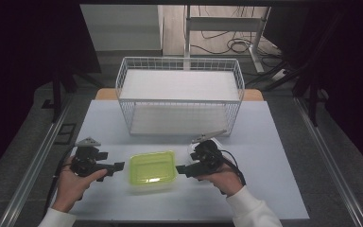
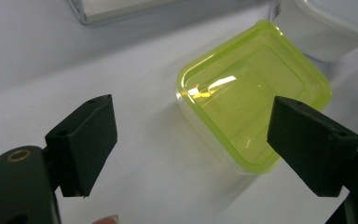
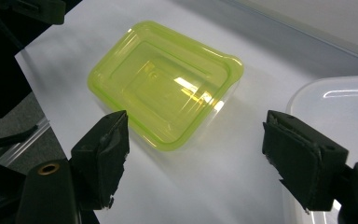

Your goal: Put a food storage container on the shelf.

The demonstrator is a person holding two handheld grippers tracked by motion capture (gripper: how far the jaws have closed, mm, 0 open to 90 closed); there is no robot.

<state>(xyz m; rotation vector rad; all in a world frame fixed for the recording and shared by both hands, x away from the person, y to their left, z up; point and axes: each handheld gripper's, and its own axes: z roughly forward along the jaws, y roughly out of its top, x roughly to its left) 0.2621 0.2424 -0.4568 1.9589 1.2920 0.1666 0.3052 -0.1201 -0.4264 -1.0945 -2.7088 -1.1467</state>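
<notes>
A clear box with a yellow-green lid (image 1: 152, 169) sits on the white table near its front edge. My left gripper (image 1: 116, 168) lies just left of the box, jaws pointing at it. In the left gripper view the gripper (image 2: 193, 140) stands open, with the lidded box (image 2: 254, 93) ahead and a little to the right, beyond the pads. My right gripper (image 1: 182, 169) is just right of the box, pointing left. It is open in its own view (image 3: 200, 156), with bare table between the jaws and the box (image 3: 165, 81) a short way ahead.
A white wire basket (image 1: 179, 100) with a white shelf stands at the back of the table. A translucent white container (image 3: 335, 107) rests close by my right gripper, also seen as the pale tub (image 2: 326, 23) beyond the green box. The table (image 1: 264, 142) is bare at right.
</notes>
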